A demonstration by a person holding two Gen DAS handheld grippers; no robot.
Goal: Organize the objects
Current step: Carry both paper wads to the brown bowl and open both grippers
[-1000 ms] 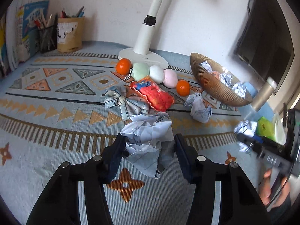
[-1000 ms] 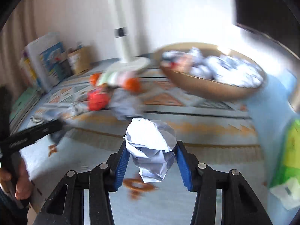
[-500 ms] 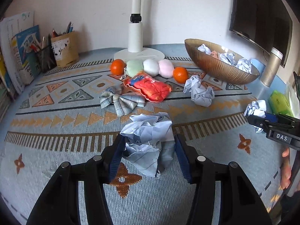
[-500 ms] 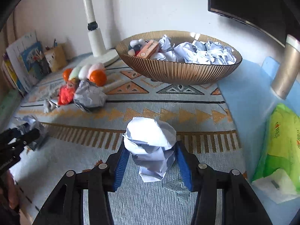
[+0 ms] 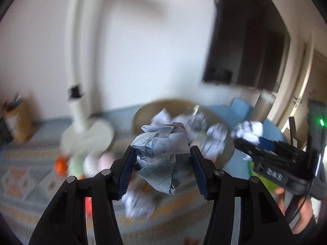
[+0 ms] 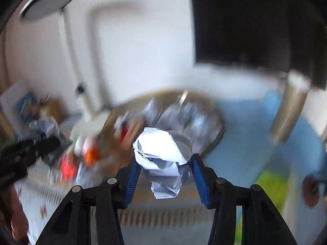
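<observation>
My left gripper (image 5: 162,164) is shut on a crumpled grey-blue paper ball (image 5: 161,153), held in the air in front of the brown bowl (image 5: 143,114), which holds several crumpled papers. My right gripper (image 6: 164,168) is shut on a crumpled white paper ball (image 6: 163,155), also raised, with the bowl (image 6: 216,138) just beyond it. The right gripper also shows in the left wrist view (image 5: 245,140), its paper ball (image 5: 249,130) by the bowl's right side. The left gripper shows in the right wrist view (image 6: 43,143) at the left. Both views are blurred.
A white lamp (image 5: 79,102) stands left of the bowl. Orange and pastel balls (image 5: 61,163), a red packet (image 6: 66,166) and another paper ball (image 5: 137,204) lie on the patterned mat. A metal cylinder (image 6: 290,106), a green packet (image 6: 269,185) and a dark monitor (image 5: 245,40) are at the right.
Both grippers have lifted off the mat with their paper balls and moved toward the bowl, which now looms closer. The views have tilted upward and blurred.
</observation>
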